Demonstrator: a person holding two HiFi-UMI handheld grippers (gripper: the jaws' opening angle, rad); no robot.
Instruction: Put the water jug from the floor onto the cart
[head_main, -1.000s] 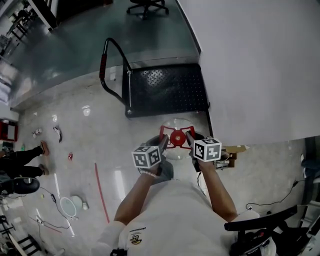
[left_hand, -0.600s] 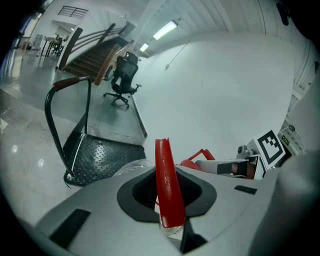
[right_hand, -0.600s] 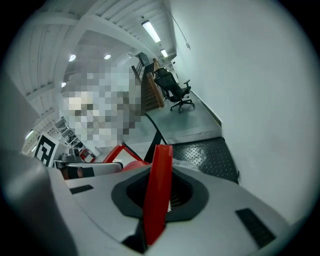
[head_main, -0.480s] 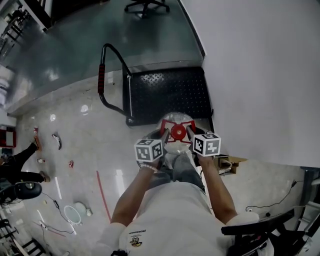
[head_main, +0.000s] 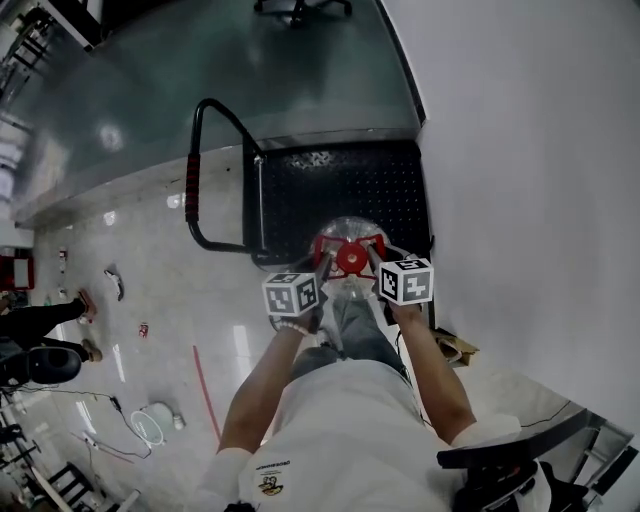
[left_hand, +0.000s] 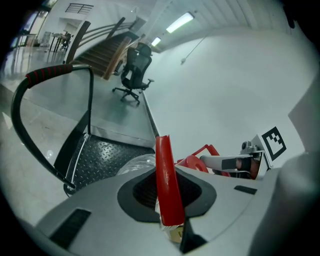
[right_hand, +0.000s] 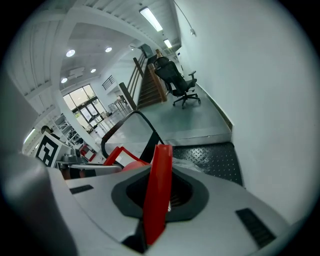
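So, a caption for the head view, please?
Left gripper and right gripper hold the water jug by its handle over the cart's near edge.

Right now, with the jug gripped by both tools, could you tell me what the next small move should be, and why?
Probably carry it a little further forward, then lower it. The left tool and right tool are each clamped on the red handle, and the jug shows over only the near edge of the cart, not yet centred on its deck.
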